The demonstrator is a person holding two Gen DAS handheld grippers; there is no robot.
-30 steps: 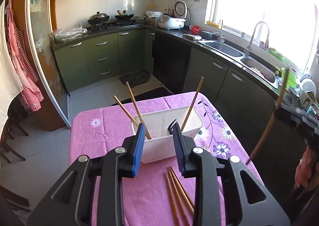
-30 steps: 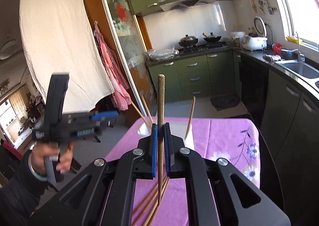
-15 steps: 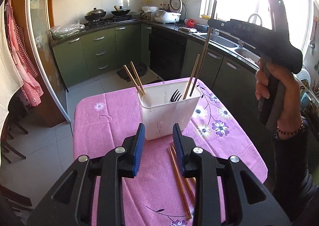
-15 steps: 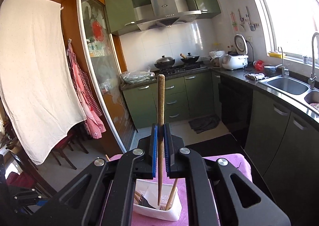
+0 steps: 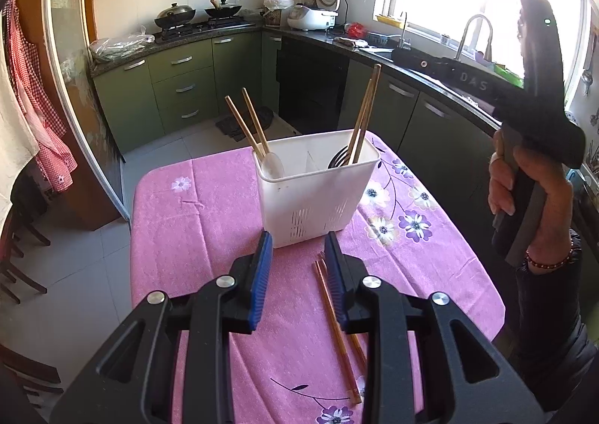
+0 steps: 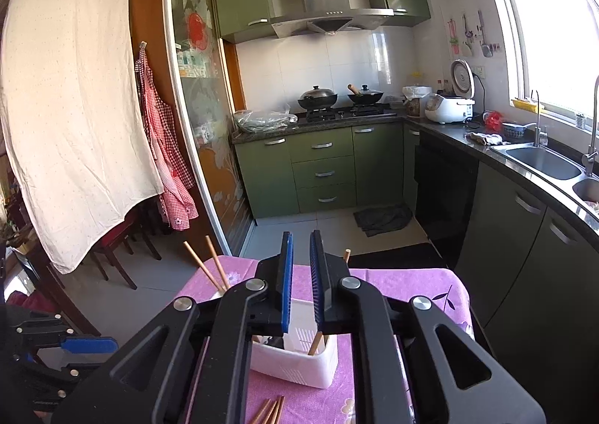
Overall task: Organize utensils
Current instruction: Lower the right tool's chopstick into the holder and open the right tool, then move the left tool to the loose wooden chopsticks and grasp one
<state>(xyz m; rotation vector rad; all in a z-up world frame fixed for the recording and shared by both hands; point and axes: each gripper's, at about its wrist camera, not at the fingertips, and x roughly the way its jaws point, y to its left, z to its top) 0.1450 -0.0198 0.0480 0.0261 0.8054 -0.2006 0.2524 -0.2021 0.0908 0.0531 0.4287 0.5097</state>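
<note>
Right claw (image 6: 300,266), frame centre, is opening with nothing between its jaws. Left claw (image 5: 297,270) hangs released above loose chopsticks (image 5: 335,330) at lower centre – just before the caddy (image 5: 316,191). A grab could scatter them off the table.

White rectangular plastic utensil caddy (image 5: 316,195), slotted near its base, upright on the pink floral cloth, divided into compartments. Left compartment: two brown wooden chopsticks (image 5: 247,124) leaning left, beside a white spoon (image 5: 273,165). Right compartment: two more chopsticks (image 5: 365,113) and a black fork (image 5: 337,160). Loose chopsticks (image 5: 337,326) lie flat in front of the caddy.
</note>
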